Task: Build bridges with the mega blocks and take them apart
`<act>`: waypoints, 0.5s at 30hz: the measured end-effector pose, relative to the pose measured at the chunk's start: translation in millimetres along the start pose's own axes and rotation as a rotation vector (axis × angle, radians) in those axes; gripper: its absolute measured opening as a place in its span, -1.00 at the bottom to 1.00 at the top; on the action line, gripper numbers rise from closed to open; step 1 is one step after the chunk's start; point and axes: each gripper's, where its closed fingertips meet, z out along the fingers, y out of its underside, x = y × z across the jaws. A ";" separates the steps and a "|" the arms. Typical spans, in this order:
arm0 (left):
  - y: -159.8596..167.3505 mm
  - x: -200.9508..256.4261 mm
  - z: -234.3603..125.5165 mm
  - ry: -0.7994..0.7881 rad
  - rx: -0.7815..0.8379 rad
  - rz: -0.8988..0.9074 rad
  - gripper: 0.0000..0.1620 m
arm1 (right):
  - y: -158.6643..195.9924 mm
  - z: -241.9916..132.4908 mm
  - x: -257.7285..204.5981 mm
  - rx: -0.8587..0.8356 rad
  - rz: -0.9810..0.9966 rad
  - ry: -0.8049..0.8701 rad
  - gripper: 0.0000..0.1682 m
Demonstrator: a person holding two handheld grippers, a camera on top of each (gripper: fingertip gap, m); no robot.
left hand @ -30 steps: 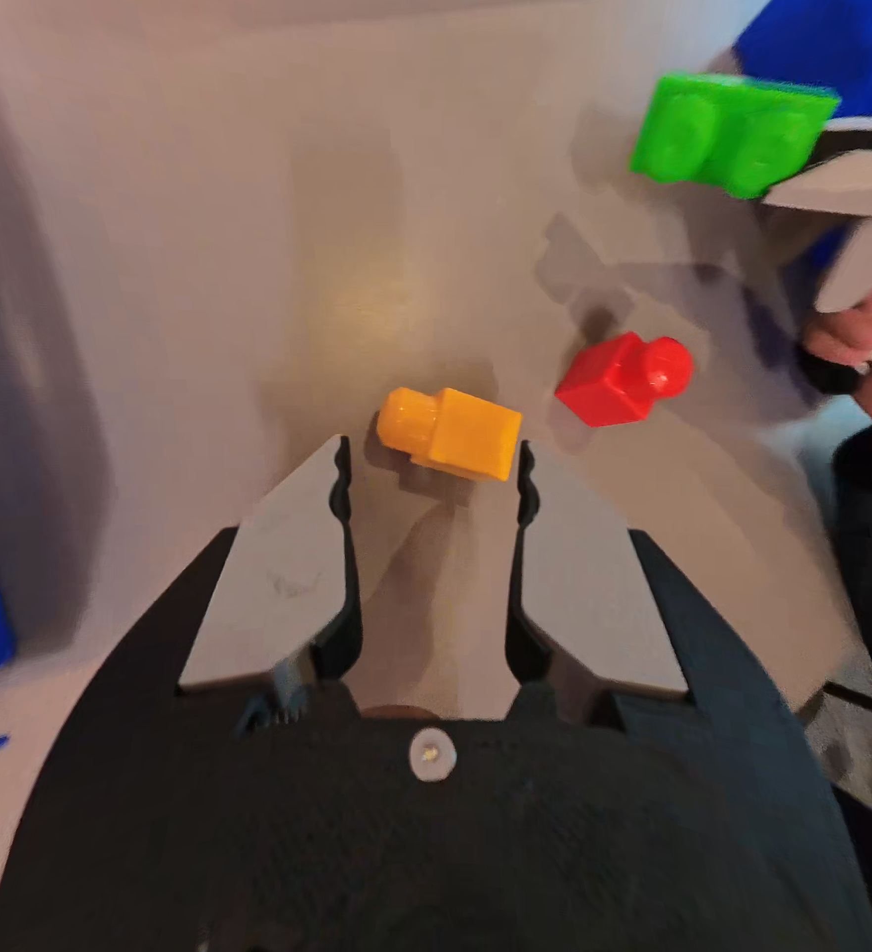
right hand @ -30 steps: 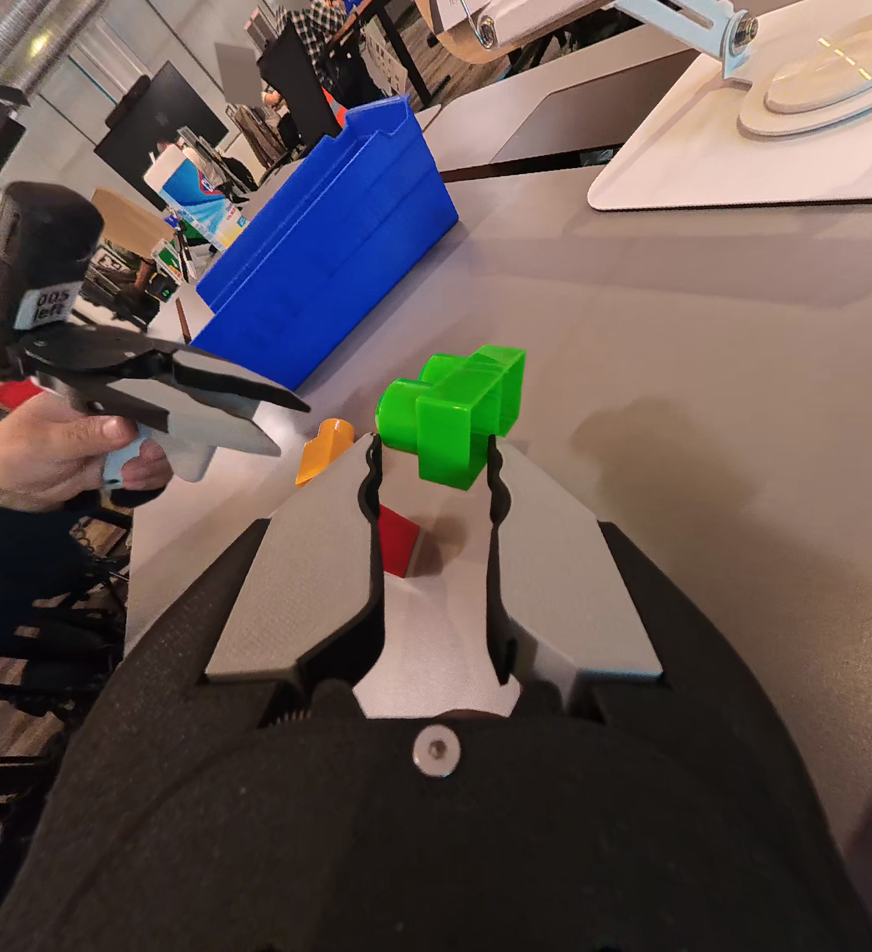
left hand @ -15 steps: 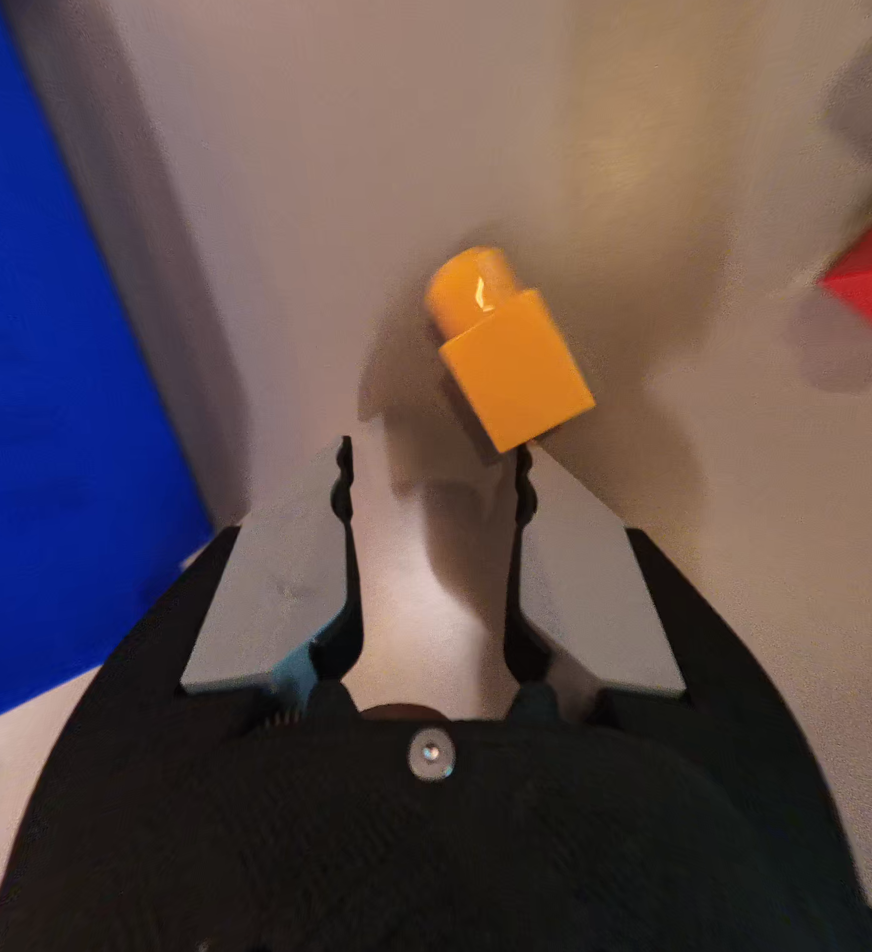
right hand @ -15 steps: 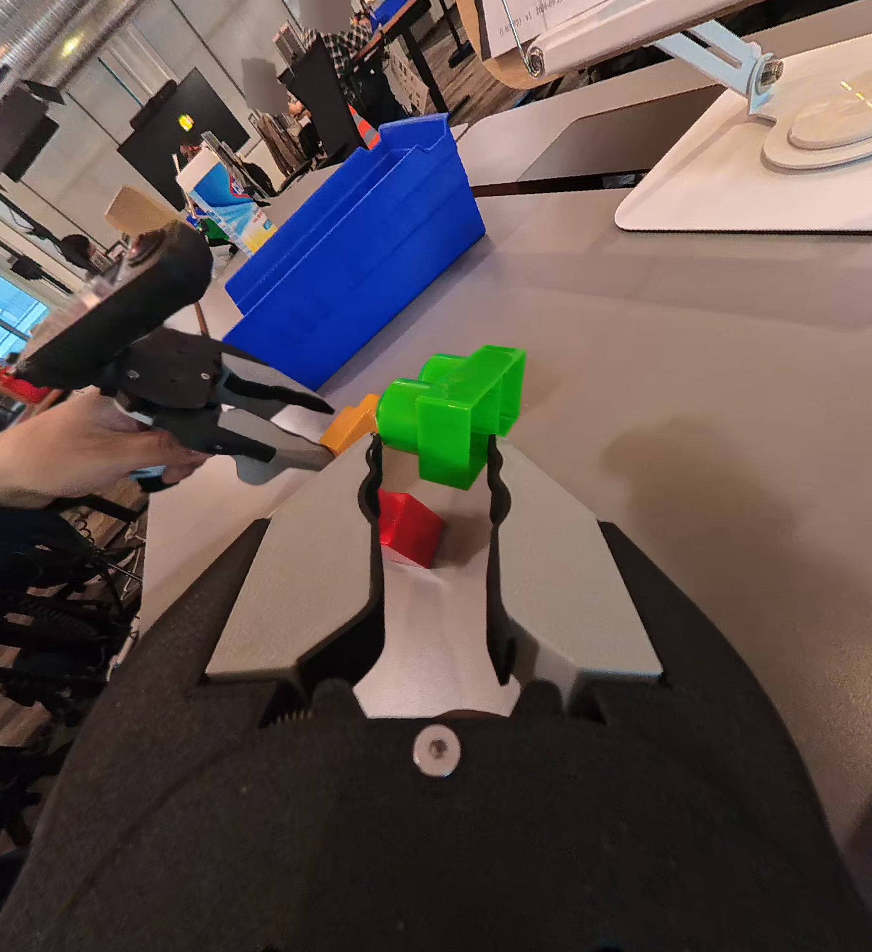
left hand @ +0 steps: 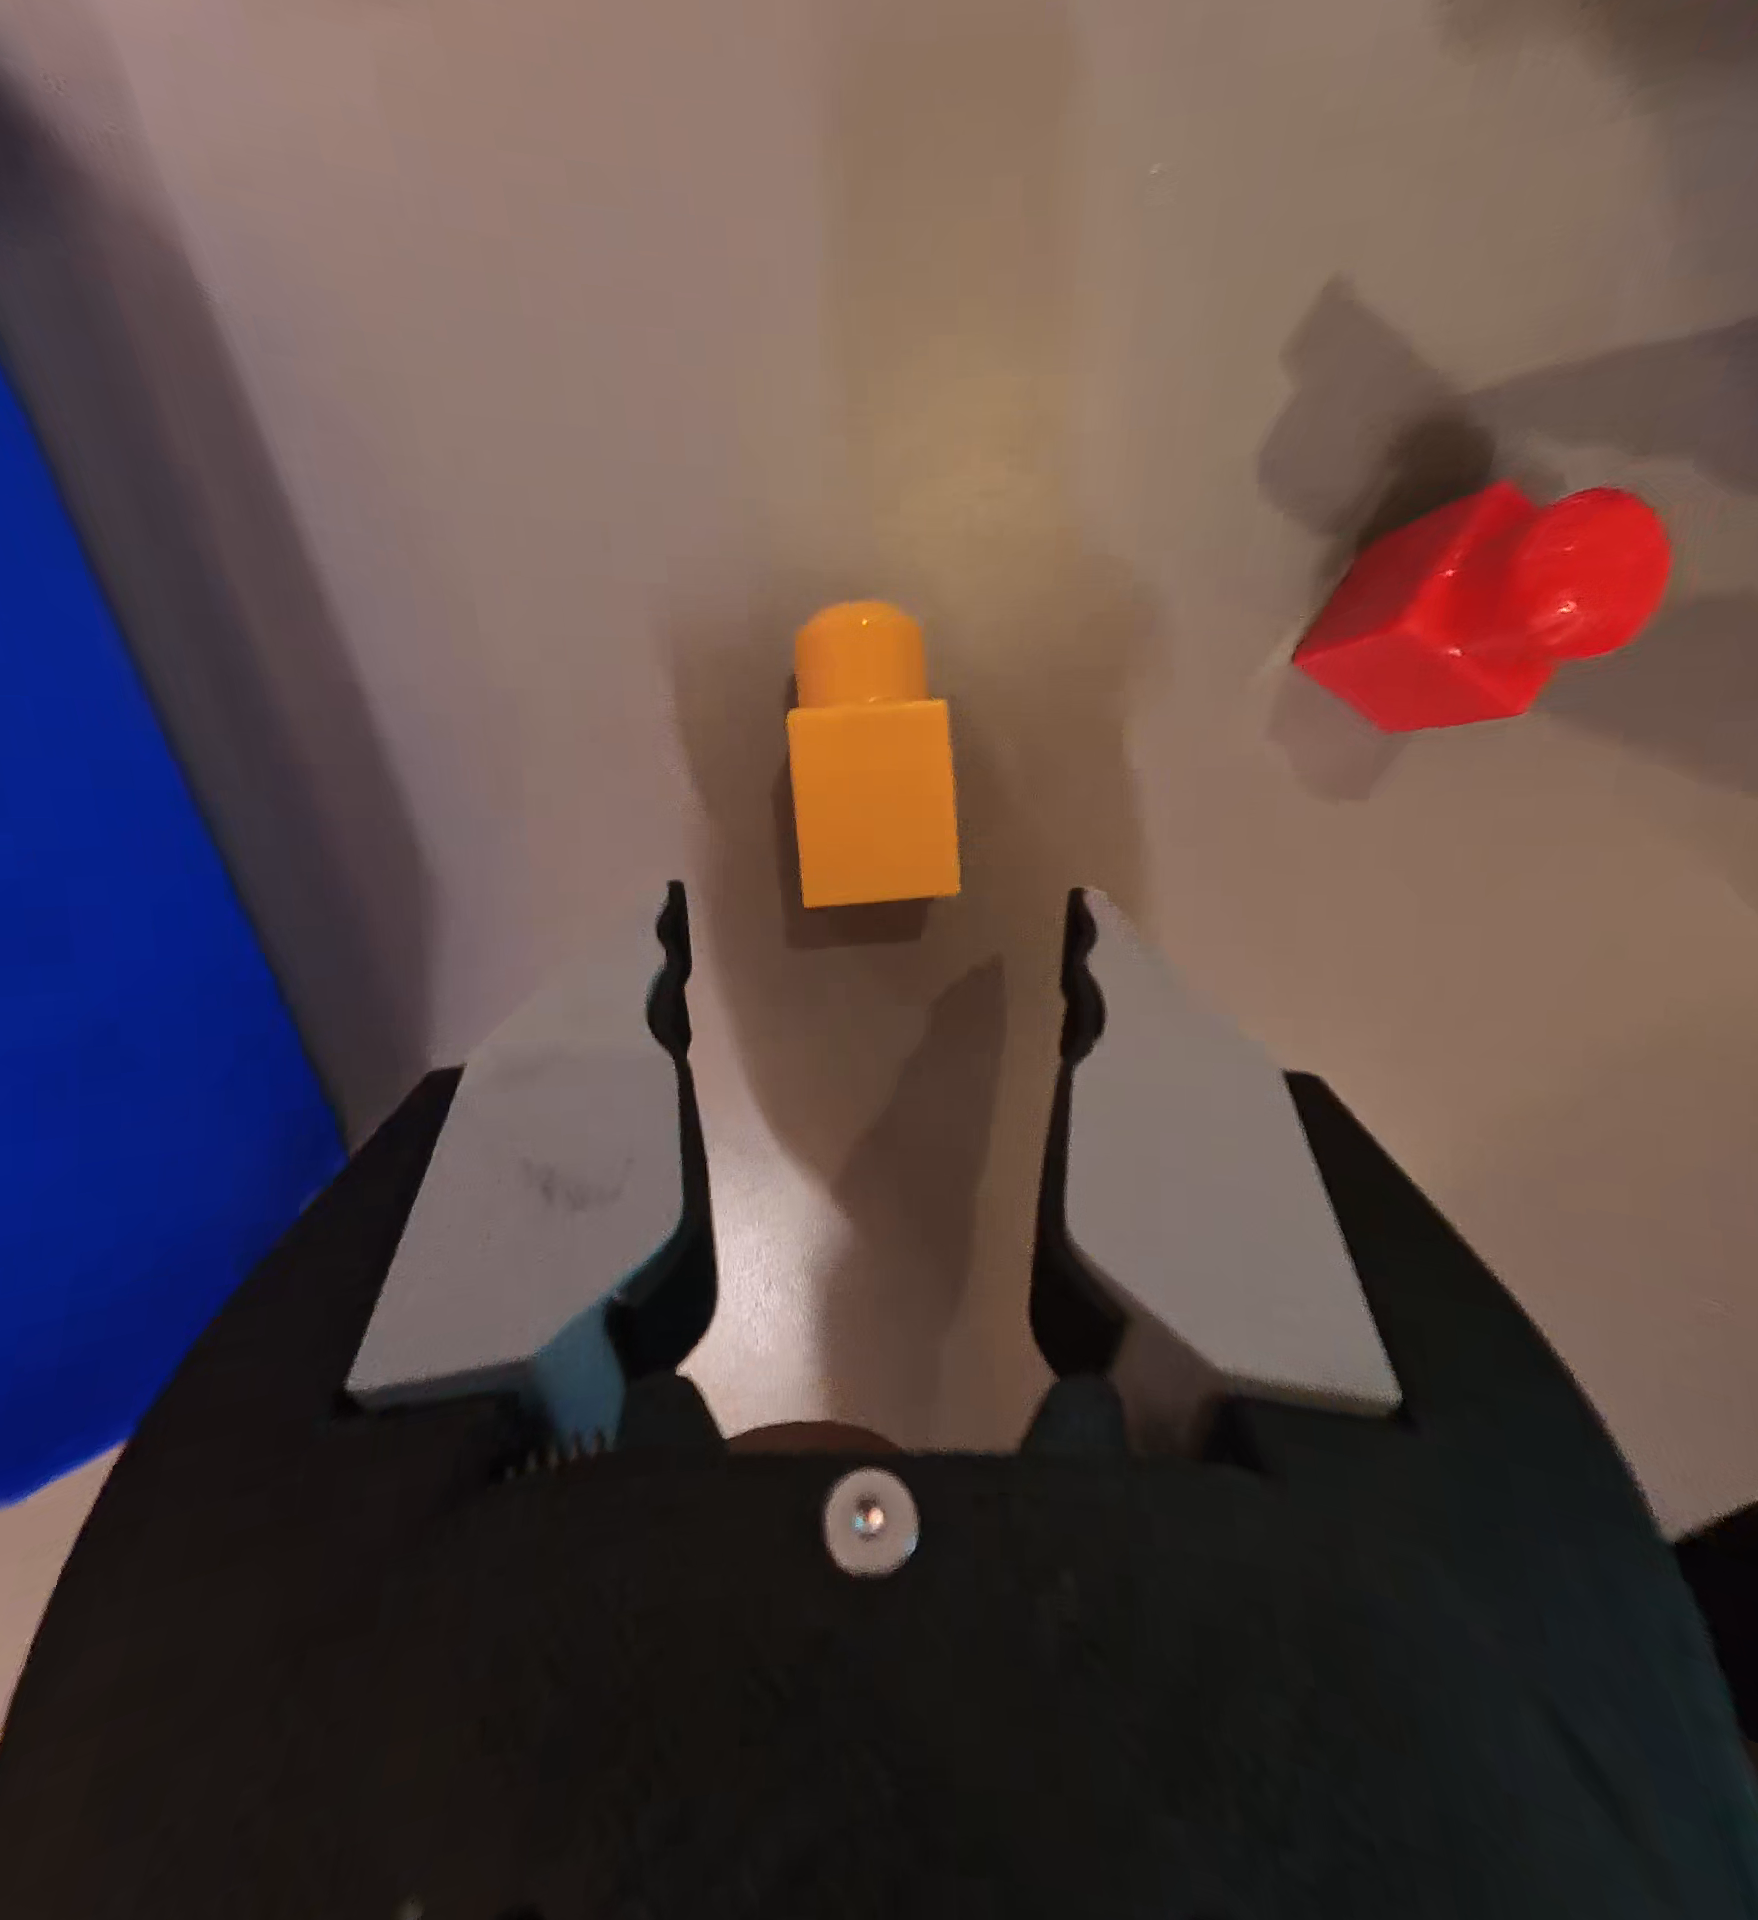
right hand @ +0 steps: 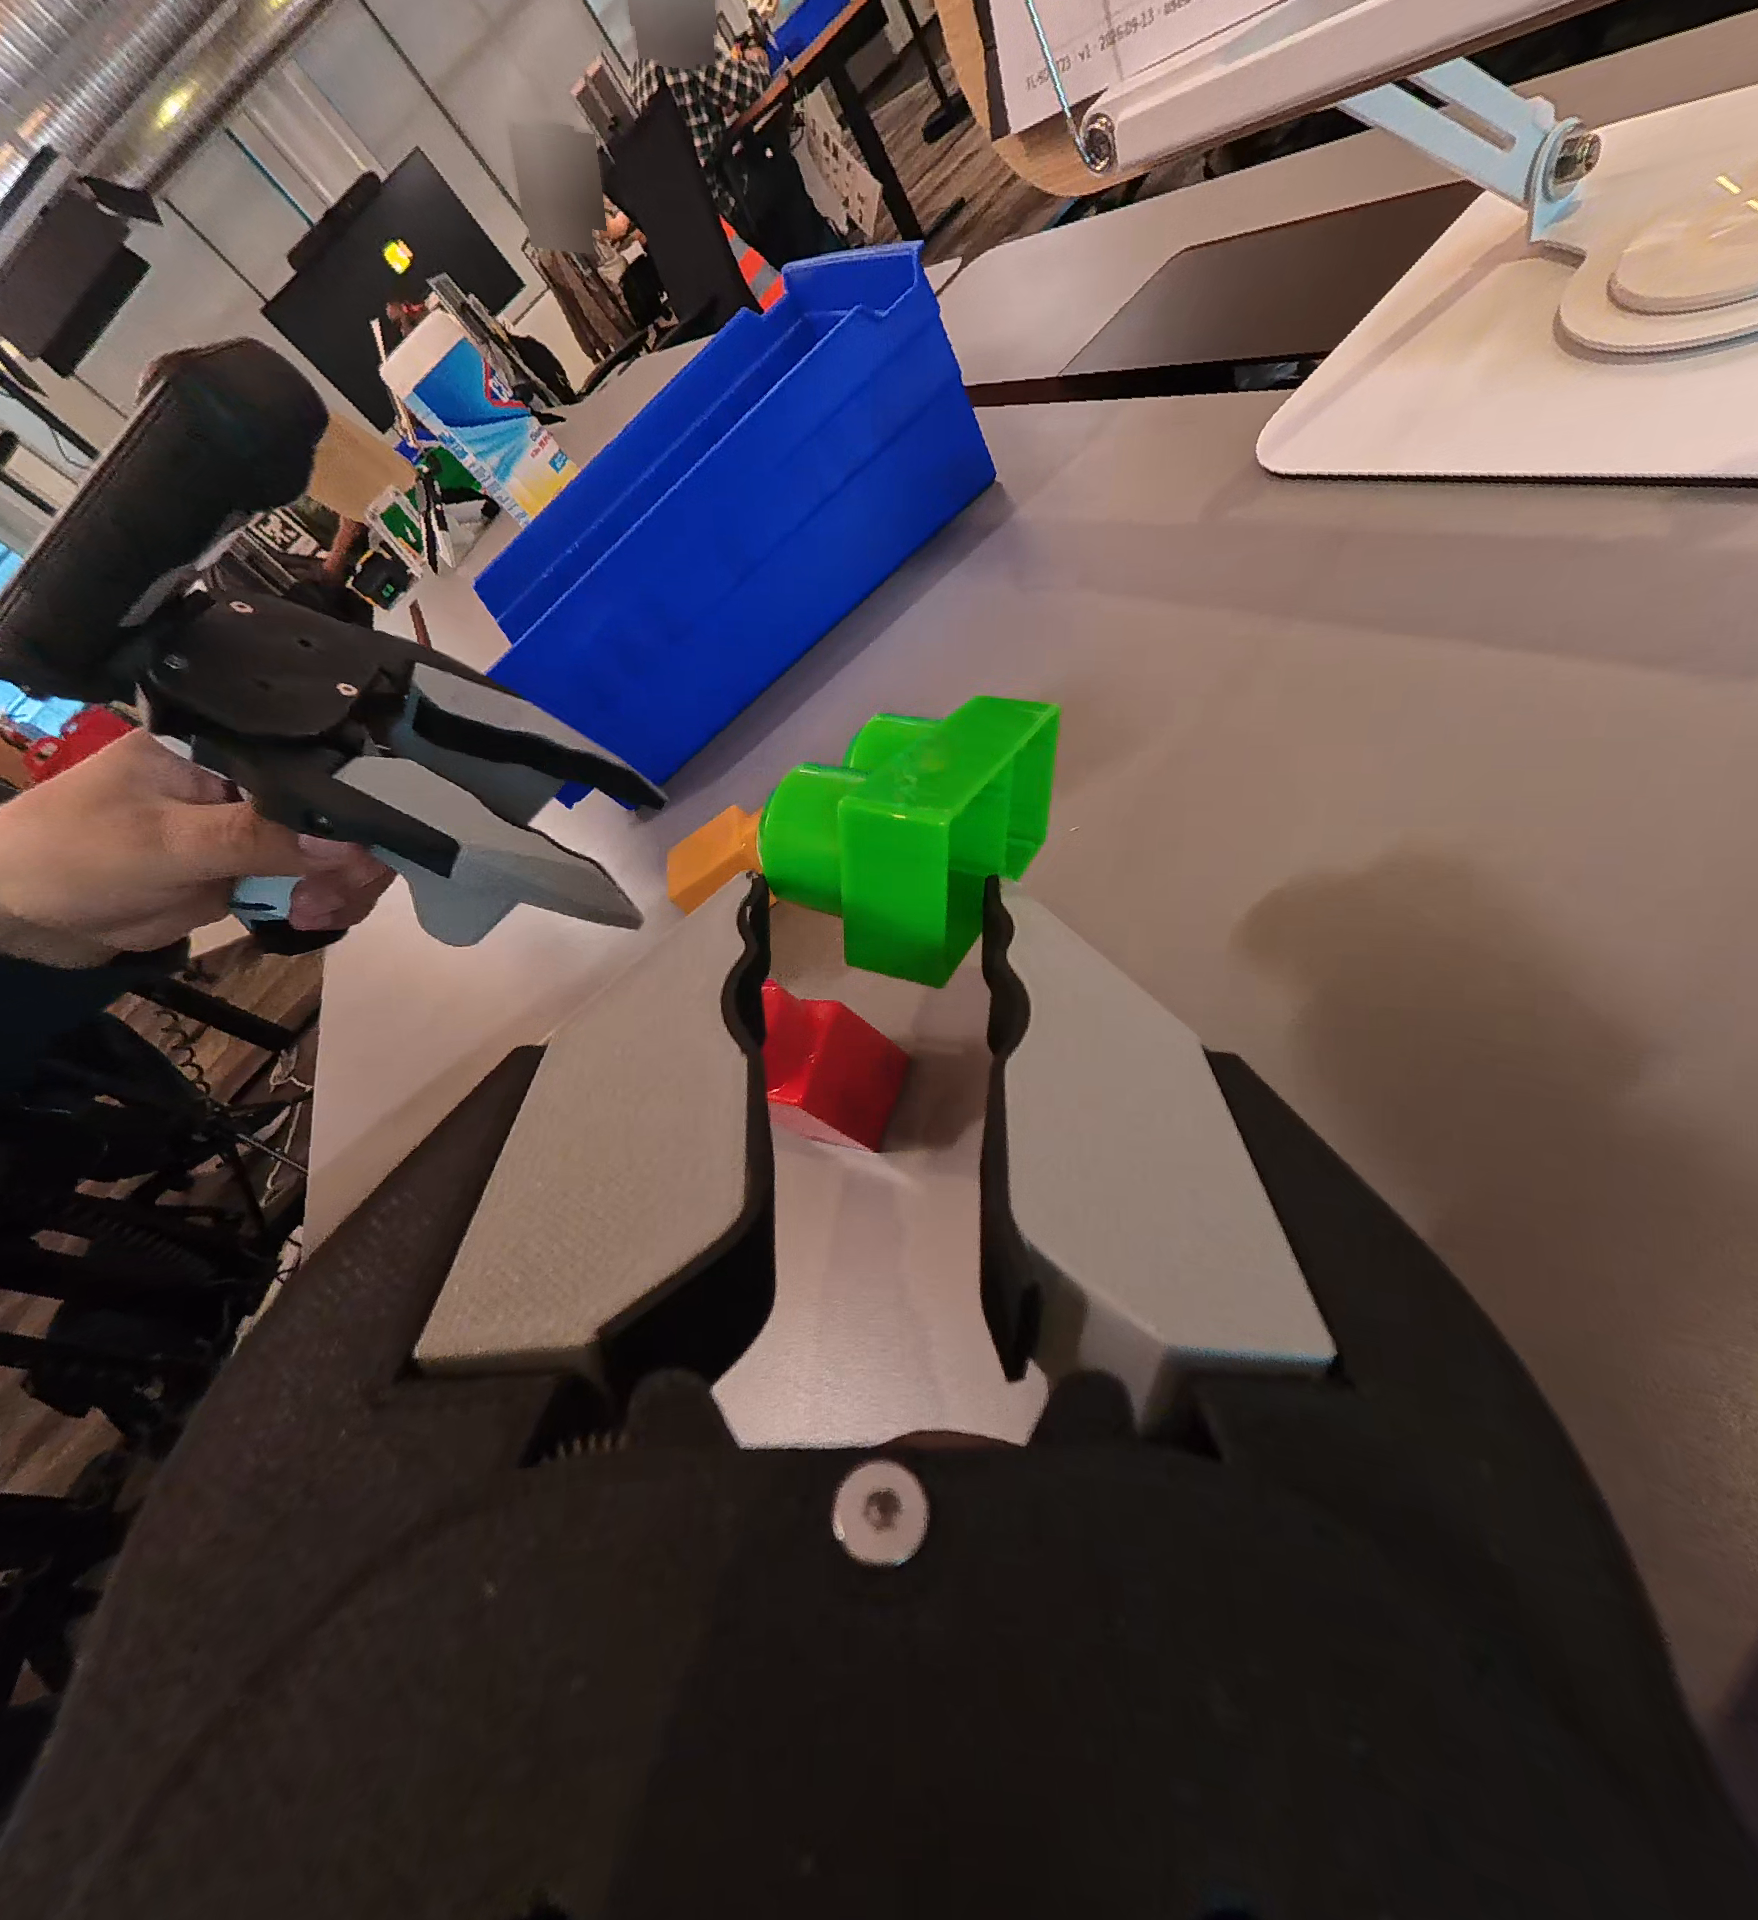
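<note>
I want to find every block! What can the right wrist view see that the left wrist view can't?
Only the right wrist view shows the bright green two-stud plastic block, clamped in the right gripper, plus the white pad. Only the left wrist view shows the red block's round stud. Both show the small orange one-stud block, the red one-stud block, the blue plastic bin and the open left gripper.

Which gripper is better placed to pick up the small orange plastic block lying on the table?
Left. The left gripper is open and empty, with the small orange plastic block lying just beyond its fingertips, lined up with the gap. The right gripper is shut on the green two-stud block.
</note>
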 end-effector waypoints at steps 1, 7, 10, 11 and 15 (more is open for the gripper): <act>-1.2 -1.1 3.8 -0.020 -0.002 0.013 -0.13 | 0.4 0.4 -1.1 -0.003 -0.002 -0.003 -0.55; -0.4 -0.2 38.0 -0.032 -0.026 0.110 -0.44 | 0.2 0.5 -14.6 -0.004 0.017 -0.071 -0.55; -7.3 2.3 38.9 0.036 0.053 0.140 -0.58 | -1.5 -0.9 -25.0 0.005 0.060 -0.150 -0.55; -8.2 5.9 38.2 0.079 0.088 0.159 -0.58 | -2.0 -1.2 -29.9 0.007 0.081 -0.187 -0.55; -12.9 29.0 26.6 0.289 0.282 0.210 -0.58 | 4.0 2.5 -54.6 -0.031 0.143 -0.337 -0.55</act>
